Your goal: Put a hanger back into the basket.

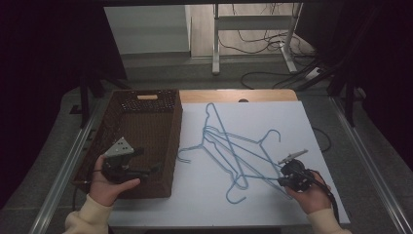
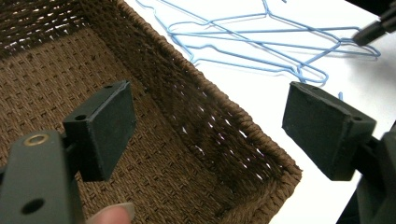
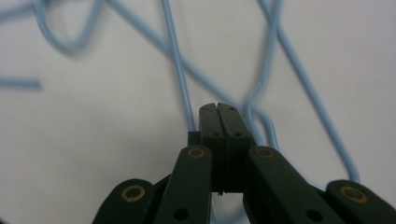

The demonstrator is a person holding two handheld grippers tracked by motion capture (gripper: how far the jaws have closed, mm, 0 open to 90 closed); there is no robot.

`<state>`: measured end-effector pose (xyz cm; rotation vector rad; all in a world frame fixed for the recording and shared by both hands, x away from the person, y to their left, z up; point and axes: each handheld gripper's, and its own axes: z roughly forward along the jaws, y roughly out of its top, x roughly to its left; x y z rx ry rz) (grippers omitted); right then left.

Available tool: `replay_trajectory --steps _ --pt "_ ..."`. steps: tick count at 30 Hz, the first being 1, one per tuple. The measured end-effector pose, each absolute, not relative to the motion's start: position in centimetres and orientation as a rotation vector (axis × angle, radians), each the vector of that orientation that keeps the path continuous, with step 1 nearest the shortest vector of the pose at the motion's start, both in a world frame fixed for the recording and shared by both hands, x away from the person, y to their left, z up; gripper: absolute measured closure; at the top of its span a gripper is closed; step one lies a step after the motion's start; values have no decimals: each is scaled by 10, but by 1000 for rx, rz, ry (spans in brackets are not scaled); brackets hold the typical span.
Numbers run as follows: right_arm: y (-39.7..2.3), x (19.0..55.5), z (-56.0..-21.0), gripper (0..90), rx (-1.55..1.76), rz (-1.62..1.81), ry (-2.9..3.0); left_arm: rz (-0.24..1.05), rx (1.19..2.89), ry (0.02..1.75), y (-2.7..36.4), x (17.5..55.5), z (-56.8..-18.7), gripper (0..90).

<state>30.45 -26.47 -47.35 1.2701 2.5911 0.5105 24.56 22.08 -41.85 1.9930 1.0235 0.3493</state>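
High view: my left claw (image 1: 155, 168) hangs wide open, empty, over the brown woven basket (image 1: 146, 119) at nine o'clock — my right claw (image 1: 279, 180), jaws pressed together, touches blue wire hangers (image 1: 234, 146) on the white tabletop (image 1: 292, 122) at four o'clock.

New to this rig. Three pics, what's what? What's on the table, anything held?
No robot here: a person holds a two-jaw gripper in each hand. The high view looks down on the table; the other two views come from cameras riding on each gripper. A brown wicker basket sits on the left of the white table, with a tangle of blue wire hangers beside it. The left gripper hangs open over the basket's near corner, holding nothing. The right gripper has its jaws pressed together at the hangers; whether wire is pinched, I cannot tell.
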Motion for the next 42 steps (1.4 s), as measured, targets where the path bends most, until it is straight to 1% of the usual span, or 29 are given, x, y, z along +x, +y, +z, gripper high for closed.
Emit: replay_trajectory --steps 3,6,7,8,9,11,17,23,31,36,38,39,40,42 --pt "-254 315 -472 899 1237 573 2598 350 1993 1023 221 245 -418 173" --pt "-230 336 -473 898 1183 628 2599 351 1991 1025 222 246 -418 173" --pt "-230 336 -473 898 1183 628 2599 351 1991 1025 222 246 -418 174" --pt "-218 347 -476 898 1170 622 2609 352 1991 1026 222 245 -418 173" --pt "-218 347 -476 898 1170 622 2609 352 1991 1026 222 245 -418 174" --pt "-203 363 -484 898 1172 617 2624 353 1990 1029 223 245 -419 173" --pt "-187 381 -497 898 1184 593 2656 353 1989 1037 225 245 -420 174" --pt "-185 379 -498 899 1180 603 2702 354 1991 1038 225 245 -420 174" --pt "-183 351 -499 899 1122 611 2772 353 1994 1034 224 244 -420 174" --pt "-189 344 -492 899 1113 636 2754 354 1992 1032 224 244 -419 174" --pt "-192 346 -489 899 1126 640 2725 353 1994 1032 224 244 -419 174" --pt "-203 352 -481 899 1175 659 2658 353 1995 1032 224 244 -419 174" --pt "-203 352 -481 899 1175 659 2658 353 1995 1032 224 244 -419 174" --pt "-221 363 -476 899 1248 650 2570 354 1993 1031 224 244 -419 174"
